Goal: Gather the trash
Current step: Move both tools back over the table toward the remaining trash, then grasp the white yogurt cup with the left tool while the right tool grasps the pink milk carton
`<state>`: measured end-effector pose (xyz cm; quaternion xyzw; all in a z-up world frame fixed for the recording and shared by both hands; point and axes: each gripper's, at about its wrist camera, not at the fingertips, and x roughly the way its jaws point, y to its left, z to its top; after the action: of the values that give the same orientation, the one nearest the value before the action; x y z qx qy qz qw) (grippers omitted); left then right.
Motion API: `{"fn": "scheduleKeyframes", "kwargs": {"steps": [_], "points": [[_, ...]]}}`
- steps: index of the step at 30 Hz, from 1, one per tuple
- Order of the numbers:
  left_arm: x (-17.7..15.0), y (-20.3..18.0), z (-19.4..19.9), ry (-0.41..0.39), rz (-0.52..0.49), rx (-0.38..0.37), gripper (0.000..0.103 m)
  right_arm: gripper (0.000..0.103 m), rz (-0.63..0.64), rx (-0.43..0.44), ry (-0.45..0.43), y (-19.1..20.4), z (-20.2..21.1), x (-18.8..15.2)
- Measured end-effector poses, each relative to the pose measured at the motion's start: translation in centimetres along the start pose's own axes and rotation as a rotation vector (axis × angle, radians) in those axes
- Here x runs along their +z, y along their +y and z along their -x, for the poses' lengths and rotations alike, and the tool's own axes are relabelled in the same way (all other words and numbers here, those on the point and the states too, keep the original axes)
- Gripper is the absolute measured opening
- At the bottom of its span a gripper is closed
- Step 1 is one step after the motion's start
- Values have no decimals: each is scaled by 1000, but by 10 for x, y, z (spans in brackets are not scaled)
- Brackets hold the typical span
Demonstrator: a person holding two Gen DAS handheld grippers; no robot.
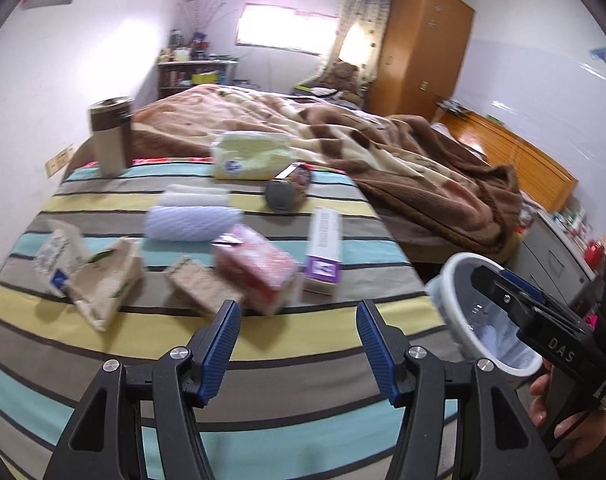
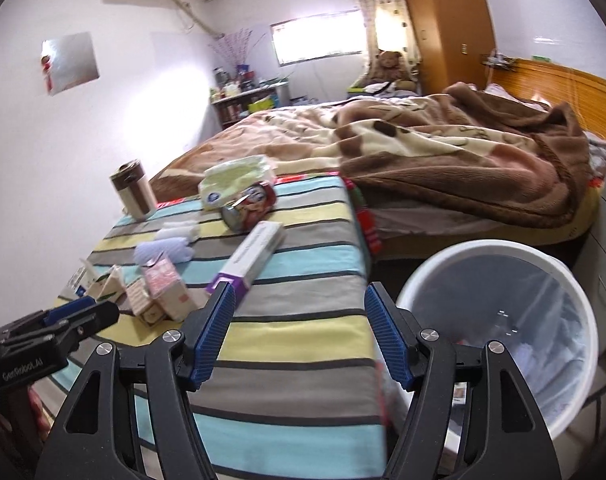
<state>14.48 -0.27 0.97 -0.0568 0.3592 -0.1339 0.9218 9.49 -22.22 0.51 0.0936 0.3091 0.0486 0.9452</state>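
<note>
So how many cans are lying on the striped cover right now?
1: the can lies on its side near the far edge of the striped cover, beside the tissue pack. Others could be hidden.

Brown blanket (image 1: 403, 160) (rumpled), wardrobe (image 1: 423, 44)

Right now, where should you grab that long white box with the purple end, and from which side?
Grab the long box across its narrow width, near the purple end that faces you, coming down from above. It lies flat on the striped cloth with clear space either side, so fingers would likely fit around it. The right tool is open and closest, with the bin right beside it.
</note>
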Motion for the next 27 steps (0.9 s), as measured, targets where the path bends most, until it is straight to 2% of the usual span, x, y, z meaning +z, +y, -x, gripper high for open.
{"fn": "scheduleKeyframes", "kwargs": {"steps": [14, 20, 23, 27], "points": [[11, 97, 11, -29, 107, 153, 60, 69, 121, 142, 99, 71, -47, 7], [16, 141, 13, -38, 145, 225, 61, 69, 160, 150, 140, 90, -68, 7], [18, 162, 11, -30, 160, 268, 64, 69, 166, 151, 160, 95, -76, 7], [20, 183, 4, -5, 179, 284, 66, 69, 171, 153, 182, 100, -85, 7]]}}
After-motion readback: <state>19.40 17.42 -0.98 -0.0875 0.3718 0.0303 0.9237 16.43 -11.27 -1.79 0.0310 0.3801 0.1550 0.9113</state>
